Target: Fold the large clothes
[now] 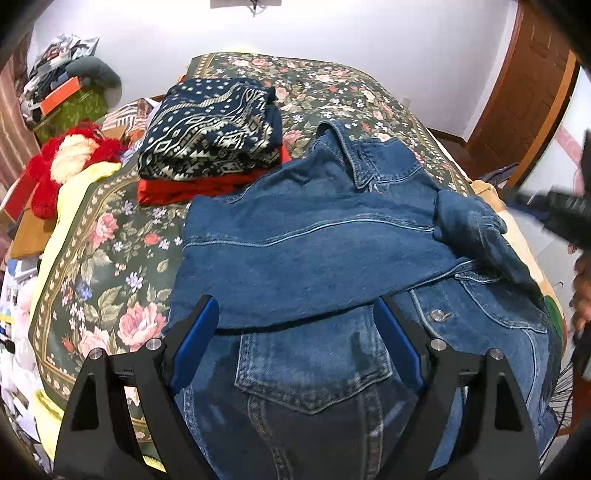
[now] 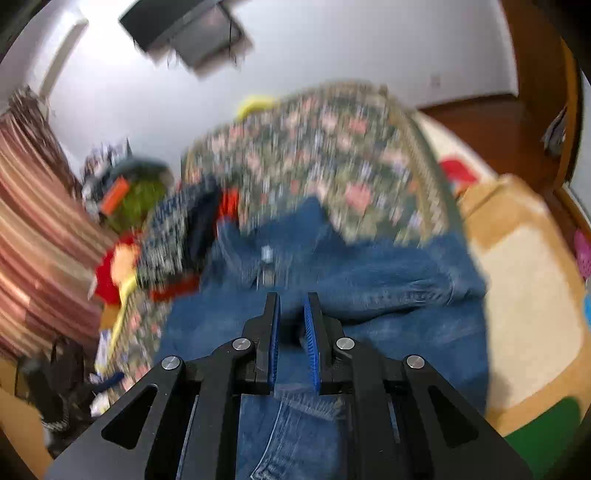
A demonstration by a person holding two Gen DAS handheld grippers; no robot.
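Nearest in the left wrist view, the left tool (image 1: 295, 325) has its two blue-padded fingers (image 1: 195, 343) spread wide over the denim jacket (image 1: 314, 236), one on each side of a flapped chest pocket (image 1: 310, 365); the pads do not press the cloth. A fold of the jacket lies across just ahead of the fingertips, and a metal button (image 1: 437, 315) shows to the right of the right finger. Further on, the jacket's collar (image 1: 354, 155) points away from the camera and a bunched sleeve (image 1: 469, 221) lies on its right side. The whole jacket rests on a bed covered with a floral spread (image 1: 110, 266).

In the blurred right wrist view, the right tool (image 2: 291, 306) hovers over the same jacket (image 2: 369, 295) with its jaws drawn nearly together, and no cloth can be made out between the pads.

Beyond the jacket, at the left of the bed, a navy patterned garment (image 1: 210, 129) sits folded on top of a red one (image 1: 184, 188). A red and white plush toy (image 1: 70, 158) lies off the bed's left edge, with a cluttered pile (image 1: 62, 88) behind it against the white wall (image 1: 332, 33). A wooden door (image 1: 524, 92) stands at the far right.
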